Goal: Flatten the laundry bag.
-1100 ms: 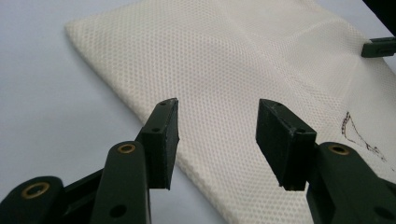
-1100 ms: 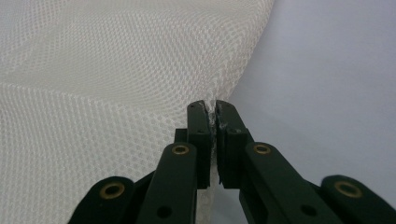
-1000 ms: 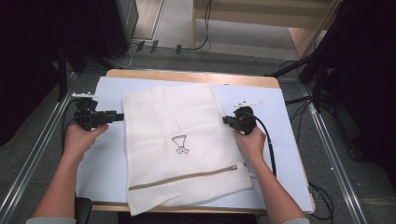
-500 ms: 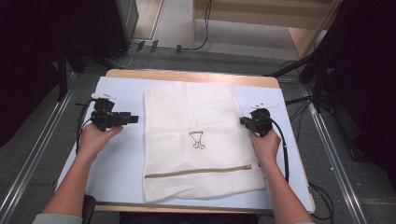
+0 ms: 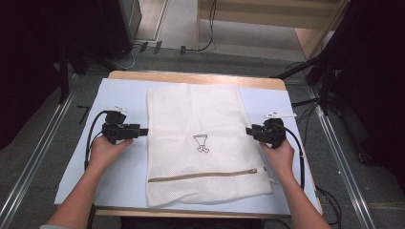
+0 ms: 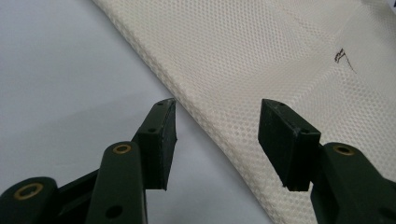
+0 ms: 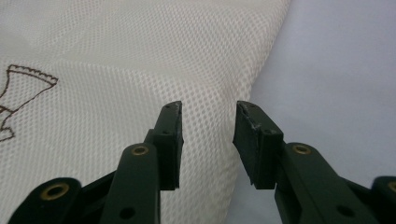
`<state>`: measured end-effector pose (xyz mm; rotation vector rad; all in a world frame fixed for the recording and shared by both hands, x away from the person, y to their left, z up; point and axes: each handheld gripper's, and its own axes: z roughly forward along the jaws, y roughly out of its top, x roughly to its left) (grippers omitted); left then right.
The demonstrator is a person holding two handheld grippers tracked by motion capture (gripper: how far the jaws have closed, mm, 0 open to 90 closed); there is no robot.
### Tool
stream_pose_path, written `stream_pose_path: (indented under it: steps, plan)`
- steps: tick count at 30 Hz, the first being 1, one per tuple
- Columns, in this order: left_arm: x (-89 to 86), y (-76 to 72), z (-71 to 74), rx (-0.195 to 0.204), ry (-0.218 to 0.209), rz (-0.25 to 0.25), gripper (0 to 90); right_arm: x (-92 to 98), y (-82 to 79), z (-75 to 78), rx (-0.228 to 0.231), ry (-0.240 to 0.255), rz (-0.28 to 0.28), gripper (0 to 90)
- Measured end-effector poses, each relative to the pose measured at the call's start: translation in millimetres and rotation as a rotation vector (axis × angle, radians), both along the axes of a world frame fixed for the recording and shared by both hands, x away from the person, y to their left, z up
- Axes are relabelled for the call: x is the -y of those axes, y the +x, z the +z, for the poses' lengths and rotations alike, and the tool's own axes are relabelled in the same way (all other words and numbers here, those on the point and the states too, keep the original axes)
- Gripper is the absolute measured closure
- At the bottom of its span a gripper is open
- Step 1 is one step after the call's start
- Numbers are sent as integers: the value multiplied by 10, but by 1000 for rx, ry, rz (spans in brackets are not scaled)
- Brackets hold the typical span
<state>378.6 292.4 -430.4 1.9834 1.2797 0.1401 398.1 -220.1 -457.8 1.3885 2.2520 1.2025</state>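
1. The left gripper (image 5: 143, 130) is released at the mesh bag's (image 5: 200, 143) left edge.
2. The right gripper (image 5: 249, 131), its jaws just opened, grips nothing.
3. The cream bag, zipper (image 5: 203, 174) near the front edge, lies flat mid-worktop (image 5: 119, 95).

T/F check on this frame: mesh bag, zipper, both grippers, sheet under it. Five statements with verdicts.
1. The mesh bag lies flat on the pale sheet. True.
2. The zipper runs along the bag's far end. False: it runs across near the end closest to the person.
3. The left gripper is open at the bag's edge. True.
4. The right gripper is clamped on the bag. False: its jaws have just been opening, and the pads stand apart over the mesh.
5. The bag has a small dark emblem near its middle. True.
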Motion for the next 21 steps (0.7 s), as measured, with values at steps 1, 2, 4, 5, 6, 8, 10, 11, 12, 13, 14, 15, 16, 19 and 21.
stream_pose_path:
  steps: [1,2,4,5,6,8,10,11,12,13,14,15,16,19,21]
  plan:
    - [7,-14,-12,2,-6,3,473,10,-17,-1,-3,5,1,622]
    - [20,-28,-21,-3,-7,7,472,17,-37,0,-4,12,1,611]
    - [46,-52,-42,-3,10,5,467,21,-72,-3,2,8,5,602]
    - [58,-60,-58,-1,15,6,465,21,-89,-4,4,-6,7,596]
    - [68,-64,-73,-7,21,5,465,23,-104,-9,4,-19,9,591]
    - [86,-53,-116,-14,40,2,458,36,-132,-30,-6,-29,9,587]
    - [108,-33,-159,-21,55,-1,454,54,-158,-61,-19,-35,13,588]
    - [126,-25,-177,-21,49,-2,455,56,-172,-73,-24,-39,15,589]
    - [147,-18,-190,-26,43,-6,455,57,-184,-83,-18,-48,22,589]
    - [171,-12,-206,-28,50,-11,455,56,-194,-88,-15,-58,25,589]
    - [201,-9,-225,-28,57,-13,447,60,-198,-104,-14,-56,33,589]
    - [222,-13,-221,-21,64,-22,447,60,-198,-104,-14,-56,33,589]
    - [243,-13,-223,-20,70,-25,458,60,-200,-110,-18,-60,31,589]
    - [287,-11,-231,-23,63,-34,507,68,-214,-112,-23,-64,32,590]
    - [315,-1,-232,-21,72,-25,552,85,-235,-113,-25,-61,28,592]
